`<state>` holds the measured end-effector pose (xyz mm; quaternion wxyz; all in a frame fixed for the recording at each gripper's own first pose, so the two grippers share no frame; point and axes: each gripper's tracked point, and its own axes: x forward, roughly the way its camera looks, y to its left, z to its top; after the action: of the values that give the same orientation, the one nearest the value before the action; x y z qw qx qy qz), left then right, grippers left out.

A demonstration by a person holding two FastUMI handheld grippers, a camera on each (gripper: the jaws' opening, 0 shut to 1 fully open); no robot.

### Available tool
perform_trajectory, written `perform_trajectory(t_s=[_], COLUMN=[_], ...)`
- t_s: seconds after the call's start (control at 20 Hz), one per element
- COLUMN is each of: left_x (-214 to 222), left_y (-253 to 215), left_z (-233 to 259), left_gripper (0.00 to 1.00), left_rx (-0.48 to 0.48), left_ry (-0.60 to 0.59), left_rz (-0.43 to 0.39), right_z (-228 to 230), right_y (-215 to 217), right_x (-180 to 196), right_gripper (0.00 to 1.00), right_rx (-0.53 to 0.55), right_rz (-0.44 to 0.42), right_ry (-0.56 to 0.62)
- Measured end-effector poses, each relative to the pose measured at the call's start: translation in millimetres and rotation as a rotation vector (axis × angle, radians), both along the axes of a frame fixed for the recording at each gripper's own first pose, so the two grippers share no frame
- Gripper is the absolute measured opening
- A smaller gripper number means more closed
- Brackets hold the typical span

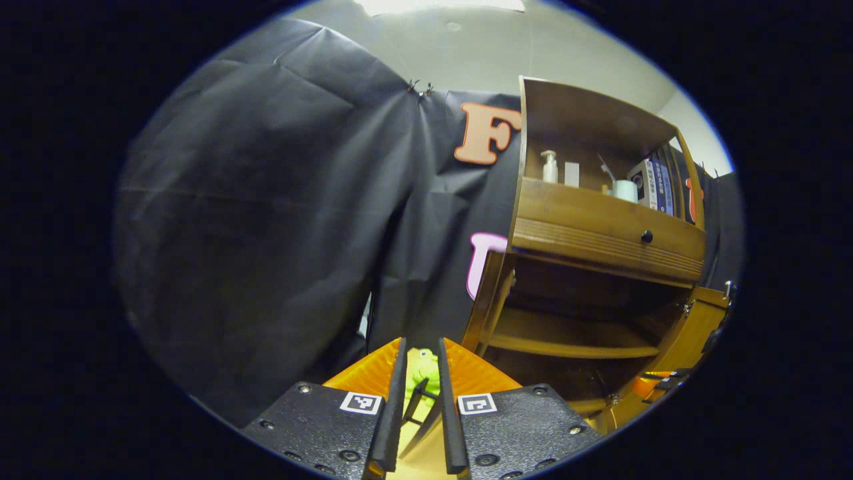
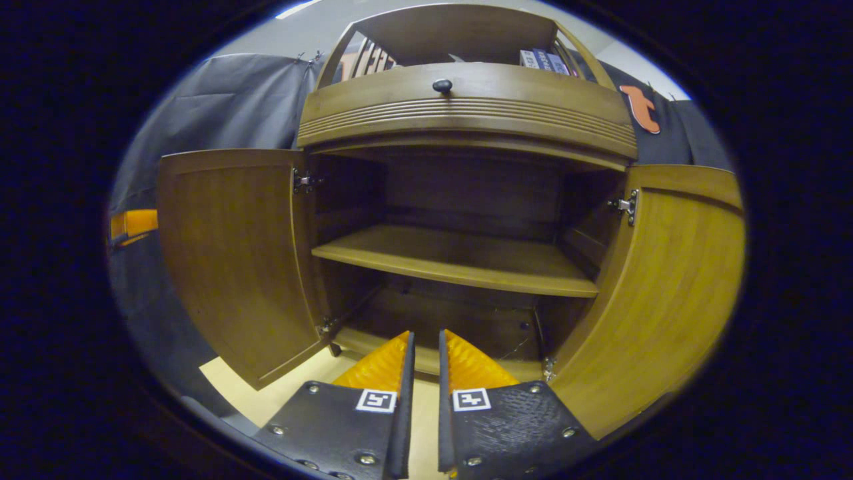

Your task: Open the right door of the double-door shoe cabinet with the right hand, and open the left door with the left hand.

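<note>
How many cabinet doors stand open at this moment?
2. In the right gripper view, the left door is swung out to the left of the compartment and the right door is swung out to its right.

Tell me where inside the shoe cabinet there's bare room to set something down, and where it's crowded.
Both doors stand open. The middle shelf is bare from left door to right door, and so is the cabinet floor beneath it. The open top shelf is crowded: a pump bottle, a cup and boxes.
</note>
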<state>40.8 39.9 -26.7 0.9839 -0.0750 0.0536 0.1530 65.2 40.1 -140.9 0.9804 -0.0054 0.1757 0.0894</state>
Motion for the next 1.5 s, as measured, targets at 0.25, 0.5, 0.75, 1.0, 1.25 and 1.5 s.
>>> perform_trajectory(t_s=[0.25,0.5,0.75,1.0,1.25,1.5], left_x=[12.7,28.9,55.3,78.2,84.9,89.0], left_y=[-10.7,-33.5,-107.6,-181.3,-220.7,-245.9], left_z=[60.2,93.9,87.9,55.8,38.9,31.5], left_gripper=[0.19,0.19,0.28,0.28,0.27,0.28], left_rx=[0.056,0.130,0.081,0.040,0.032,0.033], left_ry=[-0.092,-0.151,-0.164,-0.112,-0.079,-0.069], left_rz=[-0.026,-0.087,-0.280,-0.455,-0.549,-0.589], right_z=[18.0,38.8,63.7,104.3,134.2,160.6], right_y=[-8.0,-15.1,-22.6,-40.4,-63.0,-64.6], right_x=[0.9,1.3,-2.2,-10.8,-21.9,-33.5], right_gripper=[0.17,0.17,0.17,0.17,0.17,0.17], right_rx=[0.017,0.026,0.053,0.088,0.077,0.058], right_rz=[-0.028,-0.055,-0.088,-0.153,-0.220,-0.239], right_ry=[-0.036,-0.083,-0.126,-0.201,-0.252,-0.305])
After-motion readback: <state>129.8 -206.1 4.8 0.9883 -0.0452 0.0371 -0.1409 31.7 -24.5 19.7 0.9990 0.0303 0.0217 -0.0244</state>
